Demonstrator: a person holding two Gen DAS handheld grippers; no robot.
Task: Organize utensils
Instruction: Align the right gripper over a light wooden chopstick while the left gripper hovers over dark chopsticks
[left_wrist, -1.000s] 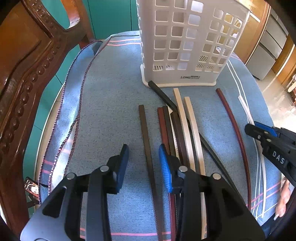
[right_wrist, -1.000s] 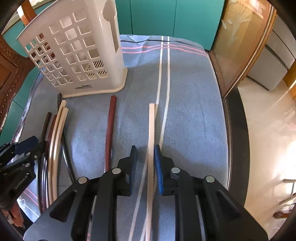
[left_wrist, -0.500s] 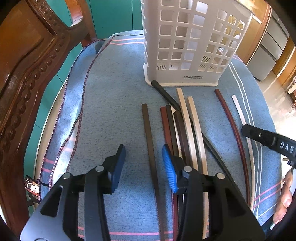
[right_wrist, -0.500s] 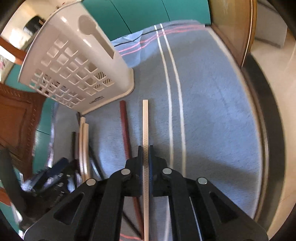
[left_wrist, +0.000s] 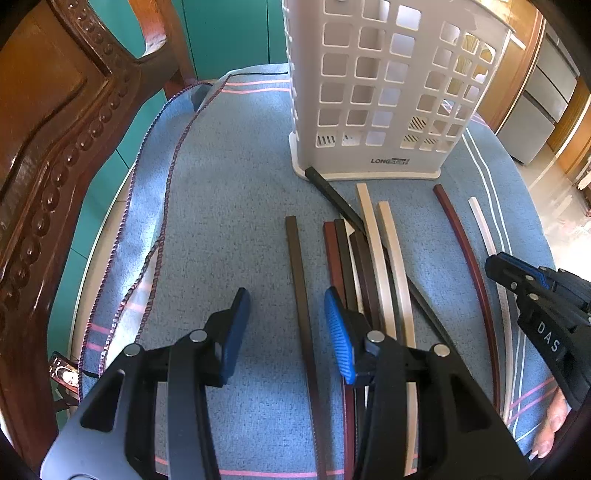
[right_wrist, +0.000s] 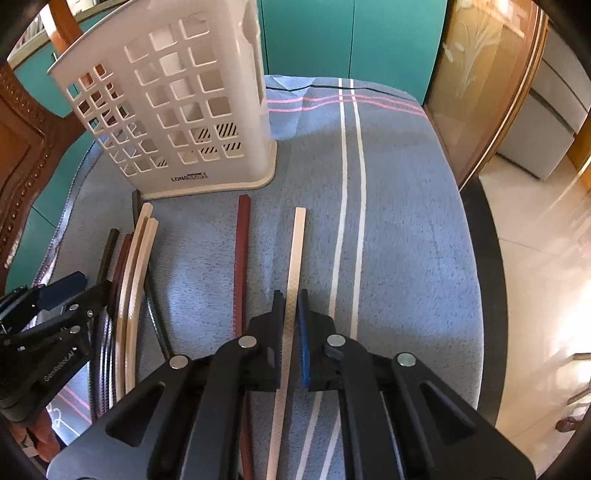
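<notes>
You have the basket (right_wrist: 177, 110) standing at the far side of the table (right_wrist: 406, 240). Before it the chopsticks (left_wrist: 373, 266) lie bunched, one chopstick (left_wrist: 299, 280) apart on their left, two more (right_wrist: 242, 258) toward the table's right edge.

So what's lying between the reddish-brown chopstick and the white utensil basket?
Nothing: in the right wrist view, only bare blue cloth separates the reddish-brown chopstick tip from the white utensil basket base.
</notes>
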